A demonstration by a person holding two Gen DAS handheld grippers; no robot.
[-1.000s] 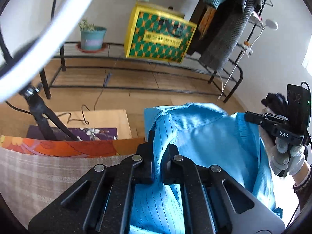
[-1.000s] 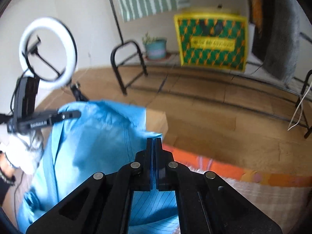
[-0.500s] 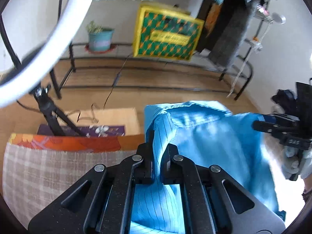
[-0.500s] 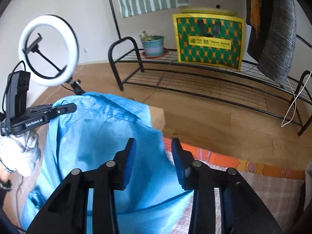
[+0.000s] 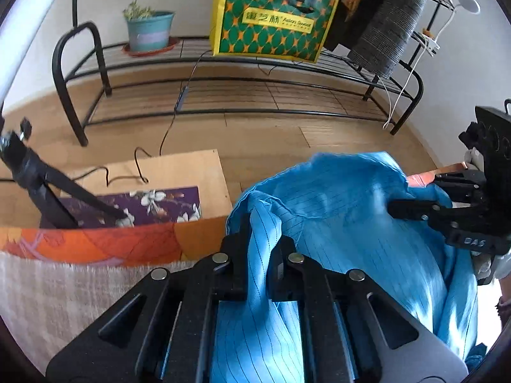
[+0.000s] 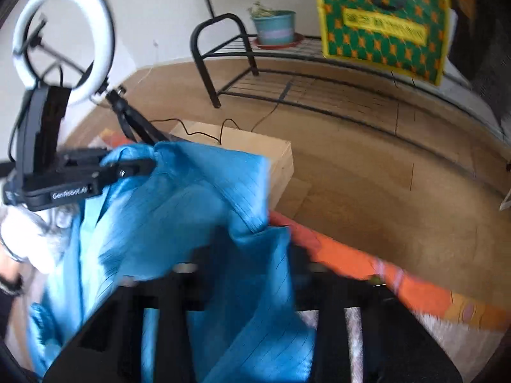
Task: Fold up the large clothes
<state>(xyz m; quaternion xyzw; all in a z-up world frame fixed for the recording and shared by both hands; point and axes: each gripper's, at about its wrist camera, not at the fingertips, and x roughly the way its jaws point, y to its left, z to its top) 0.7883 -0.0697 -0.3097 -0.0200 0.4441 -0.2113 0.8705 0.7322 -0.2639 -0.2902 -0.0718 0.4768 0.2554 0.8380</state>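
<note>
A: Where's the blue garment point(image 5: 367, 223)?
B: Bunched at centre, hanging between both tools above the orange-edged bed cover point(image 5: 95, 242).
A: Grips?
B: Left tool point(image 5: 258, 249) pinches a fold; right tool point(image 5: 402, 206), at three o'clock, has just been closing onto cloth

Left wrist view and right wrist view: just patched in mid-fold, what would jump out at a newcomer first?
The bright blue pinstriped garment fills the lower middle of both views, bunched over the plaid, orange-edged cloth. The left gripper is shut on a fold of it, and the right gripper, whose jaws have just been closing, reaches into it from the right edge. Behind, a green and yellow patterned bag stands on the black metal rack.
</note>
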